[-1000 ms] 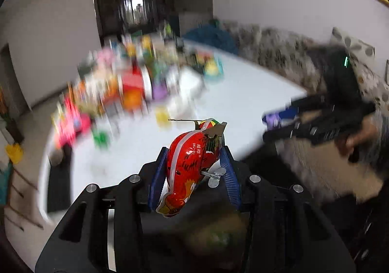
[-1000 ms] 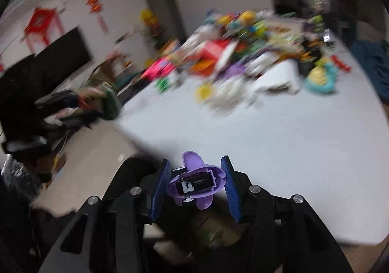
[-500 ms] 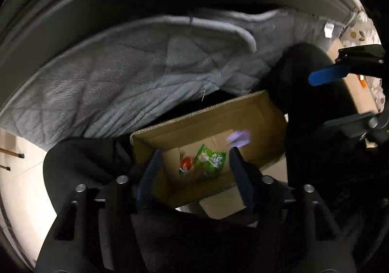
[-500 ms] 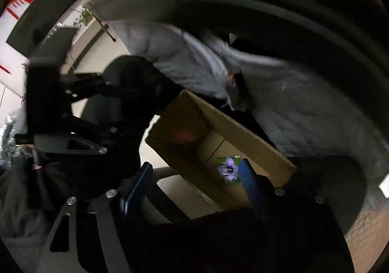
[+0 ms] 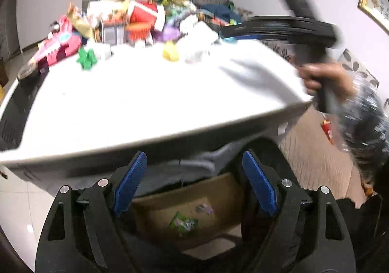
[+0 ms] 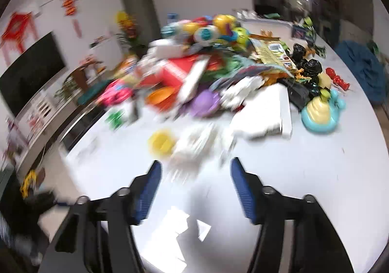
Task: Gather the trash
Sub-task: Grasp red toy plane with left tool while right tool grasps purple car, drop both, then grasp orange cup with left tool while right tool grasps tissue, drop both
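Observation:
My left gripper [image 5: 194, 175] hangs below the near edge of the white table [image 5: 145, 98], over a cardboard box [image 5: 226, 190]. Its jaws are opening and nothing is between them. In the box lie a green wrapper [image 5: 183, 222] and a small purple piece [image 5: 204, 208]. My right gripper [image 6: 195, 188] is over the table; its jaws are closing on nothing. Just ahead of it lie a crumpled white wrapper [image 6: 194, 146] and a yellow piece [image 6: 161, 141]. The left wrist view shows the right gripper [image 5: 233, 32] blurred, held by a hand [image 5: 325, 78].
A big heap of toys, boxes and packets [image 6: 206, 66] covers the far half of the table. A white box [image 6: 265, 112] and a blue-yellow snail toy [image 6: 321, 110] sit to the right. White paper scraps [image 6: 180, 222] lie under the right gripper. A beige quilted sofa [image 5: 316, 158] stands right of the box.
A second ago the left gripper held a red wrapper and the right a purple piece. Both let go over the box. Both have since risen, empty, the right one out over the table.

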`<action>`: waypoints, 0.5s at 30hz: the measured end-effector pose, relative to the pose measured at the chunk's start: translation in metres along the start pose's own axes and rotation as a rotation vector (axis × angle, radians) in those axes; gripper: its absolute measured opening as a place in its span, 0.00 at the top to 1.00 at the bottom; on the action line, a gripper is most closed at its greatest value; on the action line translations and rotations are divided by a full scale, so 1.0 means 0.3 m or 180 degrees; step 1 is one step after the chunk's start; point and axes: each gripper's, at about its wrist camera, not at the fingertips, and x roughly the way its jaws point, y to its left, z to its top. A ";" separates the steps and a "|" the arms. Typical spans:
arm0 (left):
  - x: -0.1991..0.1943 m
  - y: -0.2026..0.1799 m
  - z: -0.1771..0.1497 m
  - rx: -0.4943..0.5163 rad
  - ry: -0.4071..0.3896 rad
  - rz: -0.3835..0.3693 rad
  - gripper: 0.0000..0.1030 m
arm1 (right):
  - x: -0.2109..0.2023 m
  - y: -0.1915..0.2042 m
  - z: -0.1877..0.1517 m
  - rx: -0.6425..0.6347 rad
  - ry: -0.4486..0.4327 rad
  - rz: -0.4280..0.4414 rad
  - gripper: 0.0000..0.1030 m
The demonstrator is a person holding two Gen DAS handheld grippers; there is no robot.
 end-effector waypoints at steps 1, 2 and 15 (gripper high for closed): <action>-0.007 0.000 0.019 0.0012 -0.0069 0.0053 0.23 | 0.051 -0.003 0.025 -0.0013 0.0057 -0.0035 0.45; -0.004 -0.005 0.033 0.0011 -0.0100 0.0084 0.23 | 0.108 -0.012 0.049 -0.0046 0.0175 -0.0053 0.45; 0.110 0.096 0.329 -0.0200 -0.0332 0.0334 0.20 | -0.107 -0.174 -0.039 0.0464 -0.0232 0.0247 0.66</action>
